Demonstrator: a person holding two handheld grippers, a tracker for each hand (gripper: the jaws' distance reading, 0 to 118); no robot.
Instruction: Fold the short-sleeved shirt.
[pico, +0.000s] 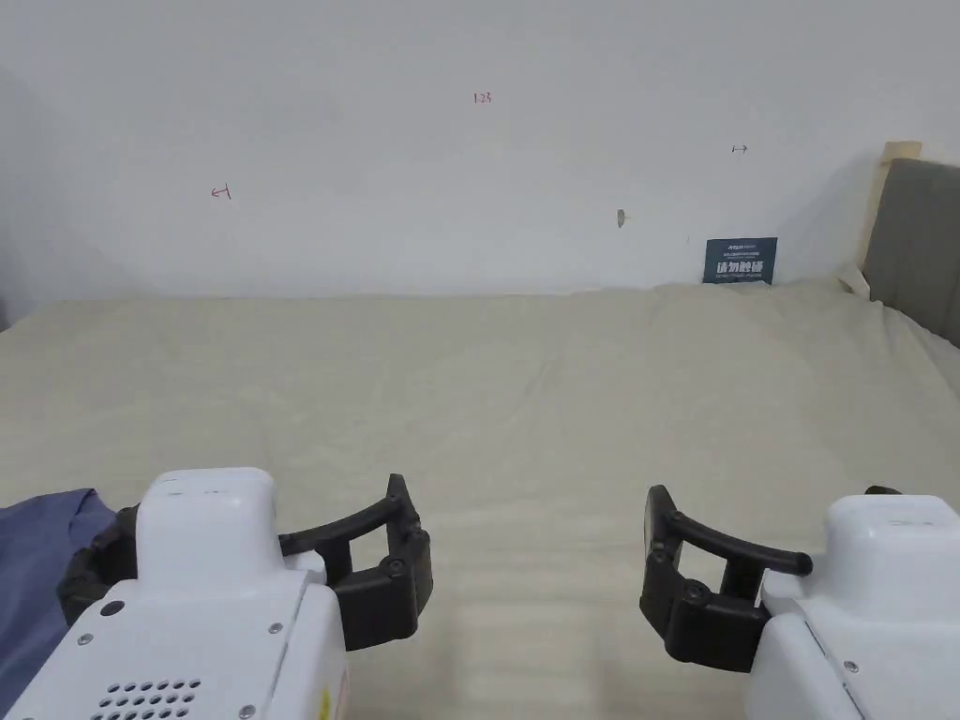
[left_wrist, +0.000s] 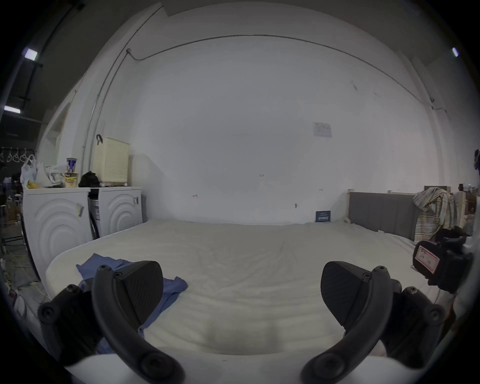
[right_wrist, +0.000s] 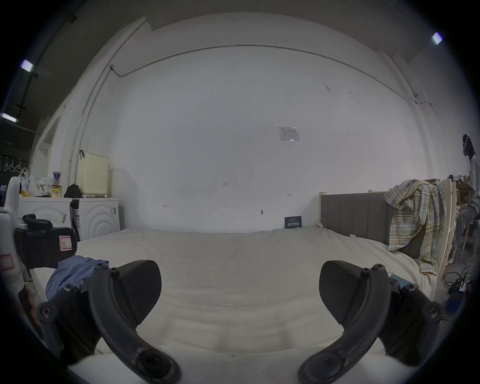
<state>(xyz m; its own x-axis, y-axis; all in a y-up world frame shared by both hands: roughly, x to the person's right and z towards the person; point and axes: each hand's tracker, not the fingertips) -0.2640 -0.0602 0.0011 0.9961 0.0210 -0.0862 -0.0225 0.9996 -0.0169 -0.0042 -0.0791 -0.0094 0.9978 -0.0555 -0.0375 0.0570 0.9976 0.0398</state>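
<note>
A blue shirt (pico: 37, 553) lies crumpled on the near left part of the bed. Its cloth shows beside and behind the left jaw in the left gripper view (left_wrist: 172, 287), and low on the left in the right gripper view (right_wrist: 74, 269). My left gripper (pico: 246, 514) hovers just right of the shirt, jaws wide apart and empty (left_wrist: 241, 285). My right gripper (pico: 769, 502) is level with it farther right, over bare sheet, also open and empty (right_wrist: 240, 285). Neither gripper touches the shirt.
The cream sheet of the bed (pico: 525, 394) stretches to a white wall. A grey headboard (pico: 923, 234) stands at the right with a plaid shirt (right_wrist: 415, 215) draped over it. Two white washing machines (left_wrist: 78, 215) stand left of the bed. A small blue sign (pico: 741, 260) leans on the wall.
</note>
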